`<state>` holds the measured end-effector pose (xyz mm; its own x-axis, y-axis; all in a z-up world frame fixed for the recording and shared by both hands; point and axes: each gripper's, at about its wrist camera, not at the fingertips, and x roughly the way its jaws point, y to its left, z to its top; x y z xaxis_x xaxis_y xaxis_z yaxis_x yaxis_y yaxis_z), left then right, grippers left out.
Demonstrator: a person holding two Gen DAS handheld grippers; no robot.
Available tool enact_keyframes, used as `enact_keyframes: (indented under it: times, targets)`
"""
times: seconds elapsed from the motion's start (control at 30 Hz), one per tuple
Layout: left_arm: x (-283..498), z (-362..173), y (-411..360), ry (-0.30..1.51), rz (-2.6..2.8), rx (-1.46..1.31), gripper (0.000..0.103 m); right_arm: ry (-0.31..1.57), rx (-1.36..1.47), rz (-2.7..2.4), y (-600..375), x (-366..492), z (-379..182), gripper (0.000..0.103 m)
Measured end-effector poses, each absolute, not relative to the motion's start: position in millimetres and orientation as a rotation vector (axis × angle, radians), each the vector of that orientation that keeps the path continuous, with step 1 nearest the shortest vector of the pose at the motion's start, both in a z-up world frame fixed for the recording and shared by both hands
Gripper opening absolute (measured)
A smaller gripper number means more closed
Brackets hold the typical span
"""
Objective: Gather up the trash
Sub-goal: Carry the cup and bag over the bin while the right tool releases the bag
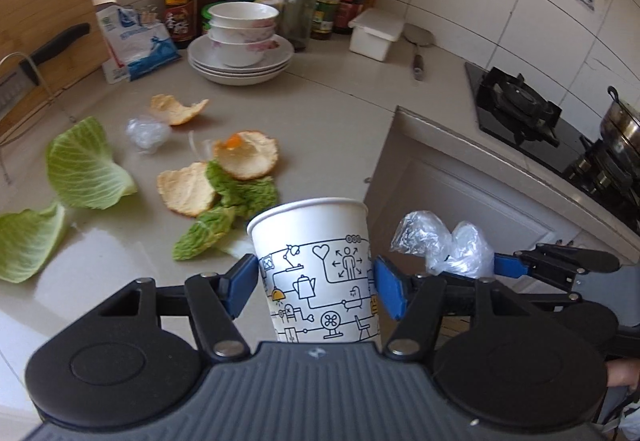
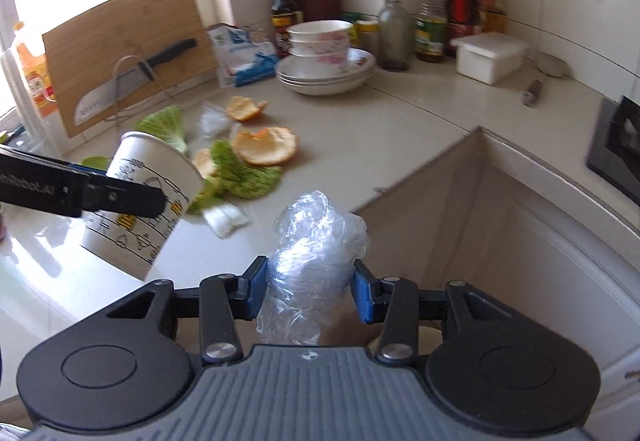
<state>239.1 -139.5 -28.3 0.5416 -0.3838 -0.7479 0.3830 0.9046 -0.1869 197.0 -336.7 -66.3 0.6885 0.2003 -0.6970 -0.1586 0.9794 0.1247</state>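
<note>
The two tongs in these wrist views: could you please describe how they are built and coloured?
Both the left tongs and right tongs match: black linkage arms with silver pivot rivets, blue pads on the fingers, two round black housings and a ribbed grey base plate bearing a small white mark. White lettering, partly cut off, runs along the left one's side.

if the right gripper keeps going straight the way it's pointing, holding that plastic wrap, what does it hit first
Probably the countertop edge near the inner corner, with the orange peel just beyond; depth is hard to judge. The right gripper grips the plastic wrap.
</note>
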Motion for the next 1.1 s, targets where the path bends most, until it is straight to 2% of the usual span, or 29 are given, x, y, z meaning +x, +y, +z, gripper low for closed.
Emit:
enact_keyframes:
  times: [0.43,0.73,1.03,1.1]
  targets:
    - [241.3,-69.8,-234.1,0.958,-0.586,0.091,0.063,0.987,0.141,-0.039,-410.2,213.2,-203.8,0.049]
    - [253.0,-88.4,-259.0,0.963,-0.556,0.123,0.063,1.038,0.165,-0.080,-417.9,238.3,-259.1,0.049]
    - [262.0,-110.6,-275.0,0.979,-0.546,0.124,0.063,1.064,0.162,-0.117,-421.5,254.7,-295.3,0.057]
    - [261.5,-117.8,-281.2,0.989,-0.546,0.133,0.063,1.059,0.173,-0.127,-424.9,251.8,-295.7,0.063]
